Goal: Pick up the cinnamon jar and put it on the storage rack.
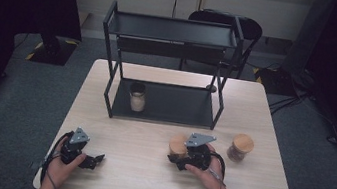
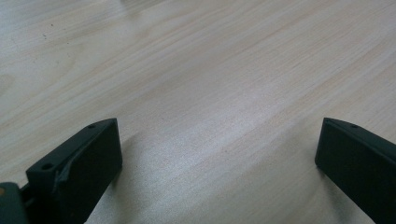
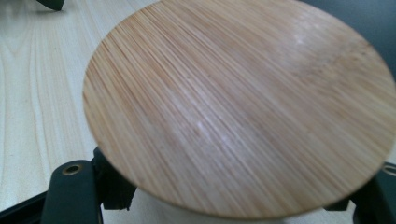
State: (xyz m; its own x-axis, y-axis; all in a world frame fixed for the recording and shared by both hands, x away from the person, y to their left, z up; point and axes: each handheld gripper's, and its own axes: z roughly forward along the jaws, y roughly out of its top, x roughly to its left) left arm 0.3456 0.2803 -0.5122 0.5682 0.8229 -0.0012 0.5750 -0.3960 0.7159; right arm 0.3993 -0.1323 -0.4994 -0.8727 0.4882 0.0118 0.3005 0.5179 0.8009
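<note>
The pale wooden tabletop (image 1: 145,172) carries a black two-tier shelf rack (image 1: 167,69) at its far middle. On the rack's lower shelf, toward its left, stands an open glass jar (image 1: 137,97) with no lid. On the tabletop to the right, well in front of the rack, stands a second jar (image 1: 240,147) with a bamboo lid on it.

The right gripper (image 1: 182,158), held in the person's right hand (image 1: 205,171), lies near the front of the tabletop, right of centre. Its fingers (image 3: 72,189) are clenched on a third jar with a bamboo lid (image 1: 178,146): in the right gripper view the round lid (image 3: 238,102) spreads above both fingers, which press the jar's body from either side just under the lid's rim.

The left gripper (image 1: 92,160) rests at the front left, well apart from every jar, its fingers (image 2: 88,158) spread wide with bare tabletop between them.
</note>
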